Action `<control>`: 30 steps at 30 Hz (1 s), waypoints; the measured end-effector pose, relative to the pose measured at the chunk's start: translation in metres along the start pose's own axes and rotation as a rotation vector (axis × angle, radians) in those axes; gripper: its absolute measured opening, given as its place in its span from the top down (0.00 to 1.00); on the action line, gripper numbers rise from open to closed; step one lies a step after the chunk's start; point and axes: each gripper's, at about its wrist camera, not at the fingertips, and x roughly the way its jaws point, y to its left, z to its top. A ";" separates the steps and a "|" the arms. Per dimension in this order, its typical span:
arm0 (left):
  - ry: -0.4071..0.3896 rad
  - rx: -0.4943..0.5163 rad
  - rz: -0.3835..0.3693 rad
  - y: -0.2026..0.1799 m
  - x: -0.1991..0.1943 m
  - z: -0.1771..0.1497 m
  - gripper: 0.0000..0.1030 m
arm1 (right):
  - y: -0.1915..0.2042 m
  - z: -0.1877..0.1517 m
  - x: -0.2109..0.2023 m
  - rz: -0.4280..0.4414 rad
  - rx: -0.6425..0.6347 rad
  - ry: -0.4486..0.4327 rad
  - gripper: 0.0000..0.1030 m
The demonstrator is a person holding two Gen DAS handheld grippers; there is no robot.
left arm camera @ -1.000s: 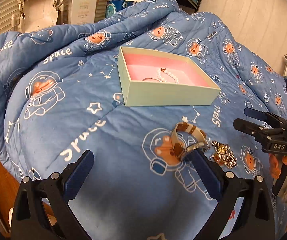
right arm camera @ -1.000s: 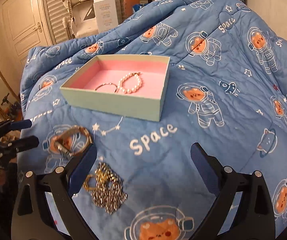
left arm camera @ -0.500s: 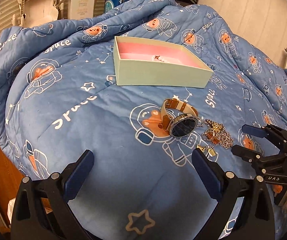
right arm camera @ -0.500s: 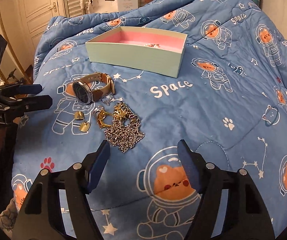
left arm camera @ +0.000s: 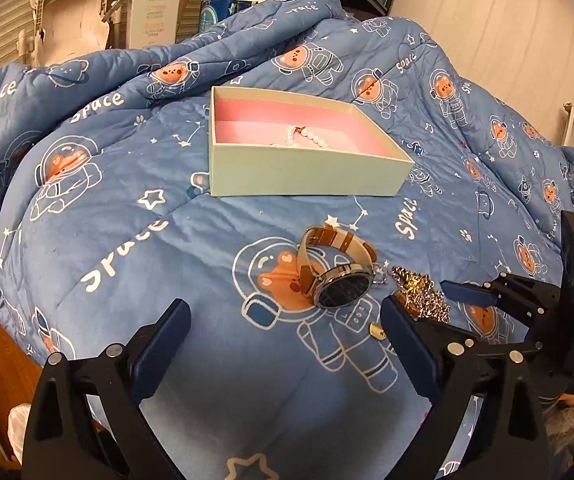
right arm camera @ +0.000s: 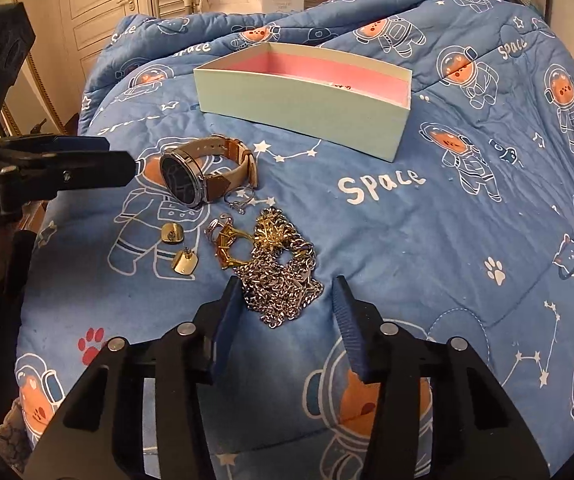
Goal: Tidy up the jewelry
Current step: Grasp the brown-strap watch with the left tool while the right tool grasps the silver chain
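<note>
Lowered right gripper (right arm camera: 285, 306) narrows over chains (right arm camera: 281, 276) on blue quilt (right arm camera: 407, 240).

On the quilt (right arm camera: 427, 240) the box (right arm camera: 307, 96) lies behind the watch (right arm camera: 203, 168); the chains (right arm camera: 283, 276) lie before the watch.

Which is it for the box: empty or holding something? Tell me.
Holding something. The box lies open, and a pearl bracelet rests on its pink lining; the watch lies outside on the blanket.
</note>
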 end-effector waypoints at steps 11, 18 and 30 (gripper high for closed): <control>0.024 0.051 0.003 -0.018 0.018 0.018 0.16 | -0.001 0.000 -0.001 0.009 0.006 -0.012 0.72; 0.052 0.096 0.019 -0.035 0.037 0.008 0.18 | -0.001 0.000 0.000 0.006 0.013 -0.015 0.74; 0.057 0.098 0.019 -0.040 0.044 0.010 0.54 | -0.002 0.000 -0.001 0.006 0.017 -0.020 0.76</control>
